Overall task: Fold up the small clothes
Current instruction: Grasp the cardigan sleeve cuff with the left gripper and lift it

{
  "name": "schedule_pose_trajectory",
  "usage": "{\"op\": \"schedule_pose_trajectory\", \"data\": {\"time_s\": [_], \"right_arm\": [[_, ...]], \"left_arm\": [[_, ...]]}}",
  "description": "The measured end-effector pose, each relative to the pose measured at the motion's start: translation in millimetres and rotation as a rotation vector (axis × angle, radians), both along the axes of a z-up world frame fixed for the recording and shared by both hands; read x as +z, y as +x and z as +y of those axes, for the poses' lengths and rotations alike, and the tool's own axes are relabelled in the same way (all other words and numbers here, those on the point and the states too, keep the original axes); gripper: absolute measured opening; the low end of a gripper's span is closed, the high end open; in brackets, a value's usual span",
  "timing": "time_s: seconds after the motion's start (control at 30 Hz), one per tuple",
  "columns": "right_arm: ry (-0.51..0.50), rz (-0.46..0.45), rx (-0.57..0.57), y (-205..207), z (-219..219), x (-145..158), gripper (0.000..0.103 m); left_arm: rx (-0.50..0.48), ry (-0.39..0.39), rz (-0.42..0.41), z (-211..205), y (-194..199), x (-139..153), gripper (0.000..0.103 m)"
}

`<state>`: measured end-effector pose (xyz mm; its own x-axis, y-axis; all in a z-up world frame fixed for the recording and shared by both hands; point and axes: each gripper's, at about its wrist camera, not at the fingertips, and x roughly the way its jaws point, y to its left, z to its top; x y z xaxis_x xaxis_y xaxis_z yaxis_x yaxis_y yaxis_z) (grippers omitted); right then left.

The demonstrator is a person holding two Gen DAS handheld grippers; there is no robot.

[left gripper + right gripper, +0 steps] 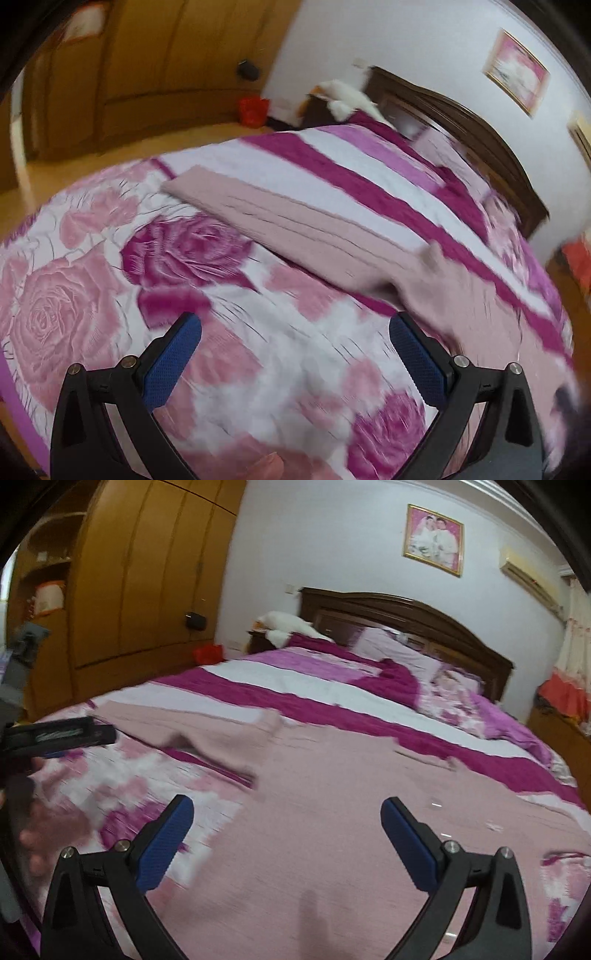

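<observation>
A pale pink garment (332,794) lies spread on the floral bedspread (110,258). In the left wrist view its long sleeve (288,225) stretches from the upper left toward the right, blurred near the right finger. My left gripper (295,332) hovers open above the bedspread, just left of the garment, with nothing between its blue pads (173,362). My right gripper (286,812) hangs open over the garment's body, empty. The left gripper (62,734) also shows at the left edge of the right wrist view, side on.
The bed has a dark wooden headboard (406,620) and pillows (461,698) at the far end. A wooden wardrobe (147,572) stands to the left, with a red bag (208,653) on the floor. A framed picture (434,539) hangs on the wall.
</observation>
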<state>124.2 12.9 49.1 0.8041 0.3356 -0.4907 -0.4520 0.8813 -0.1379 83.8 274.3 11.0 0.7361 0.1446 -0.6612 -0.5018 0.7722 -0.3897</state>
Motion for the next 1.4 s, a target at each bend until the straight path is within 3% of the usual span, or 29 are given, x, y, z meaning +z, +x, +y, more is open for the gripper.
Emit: {"op": "schedule_pose_trajectory", "data": {"time_s": [0.17,0.33,0.4,0.47,0.6,0.9,1.0,1.1,1.2,1.37,1.4], "right_arm": [[0.012,0.008,0.083,11.1,51.0,-1.2,0.103],[0.029,-0.01,0.154,6.4,85.7,-2.6,0.103],[0.047,0.01,0.183,5.4,93.4,-6.5,0.103],[0.066,0.023,0.201,4.1,96.6,-9.4,0.103],[0.139,-0.002,0.24,2.9,87.2,-10.4,0.103],[0.179,0.053,0.239,25.1,72.7,-16.7,0.103],[0.187,0.053,0.242,27.7,68.1,-16.6,0.103],[0.178,0.06,0.241,31.2,66.6,-17.3,0.103],[0.191,0.056,0.246,29.8,61.0,-15.3,0.103],[0.223,0.054,0.229,27.6,49.0,-19.1,0.103],[0.234,0.044,0.22,26.8,46.8,-17.3,0.103]], "left_arm": [[0.083,-0.1,-0.019,47.0,0.5,-10.5,0.084],[0.159,-0.133,0.009,90.1,6.8,-18.7,0.084],[0.169,-0.195,0.016,112.0,8.5,-29.5,0.084],[0.179,-0.381,-0.044,141.0,6.7,-54.7,0.084],[0.134,-0.481,-0.206,169.4,11.8,-64.0,0.084],[0.044,-0.512,-0.391,191.5,46.6,-77.6,0.083],[0.06,-0.522,-0.422,200.0,50.5,-76.5,0.083],[0.084,-0.526,-0.434,201.1,46.5,-77.6,0.08],[0.128,-0.526,-0.427,200.8,40.2,-80.5,0.068],[0.146,-0.491,-0.384,197.9,43.5,-79.7,0.066],[0.172,-0.474,-0.359,196.1,44.5,-79.1,0.056]]}}
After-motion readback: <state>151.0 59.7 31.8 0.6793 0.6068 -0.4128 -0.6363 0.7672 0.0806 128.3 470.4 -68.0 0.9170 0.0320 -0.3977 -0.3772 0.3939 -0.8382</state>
